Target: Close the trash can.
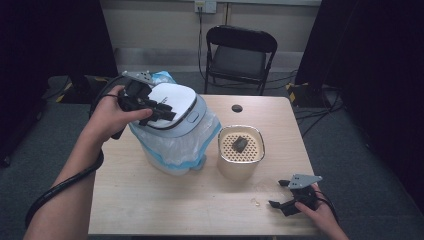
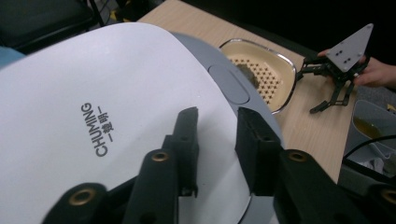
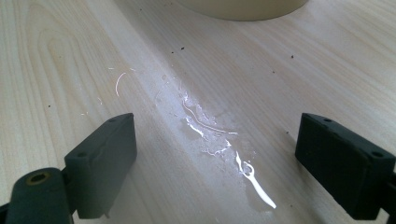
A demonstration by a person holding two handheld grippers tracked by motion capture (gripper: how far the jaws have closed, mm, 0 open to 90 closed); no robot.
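Observation:
A bin with a white lid (image 1: 175, 102) and a blue-white plastic liner (image 1: 172, 145) stands on the left half of the table. My left gripper (image 1: 162, 112) lies over the lid (image 2: 93, 116). Its jaws are drawn close together, and between them I see nothing but the lid's surface. To the right of the bin stands a beige container (image 1: 224, 162) with a perforated insert and a dark lump (image 1: 239, 144) on it. My right gripper (image 1: 277, 193) rests near the table's front right corner. In the right gripper view it (image 3: 215, 140) stands wide open above a wet smear (image 3: 205, 128).
A black folding chair (image 1: 240, 55) stands beyond the far edge of the table. A round cable hole (image 1: 237, 108) lies in the table top behind the beige container (image 2: 285, 60). A grey tub (image 2: 369, 121) sits off the table's right side.

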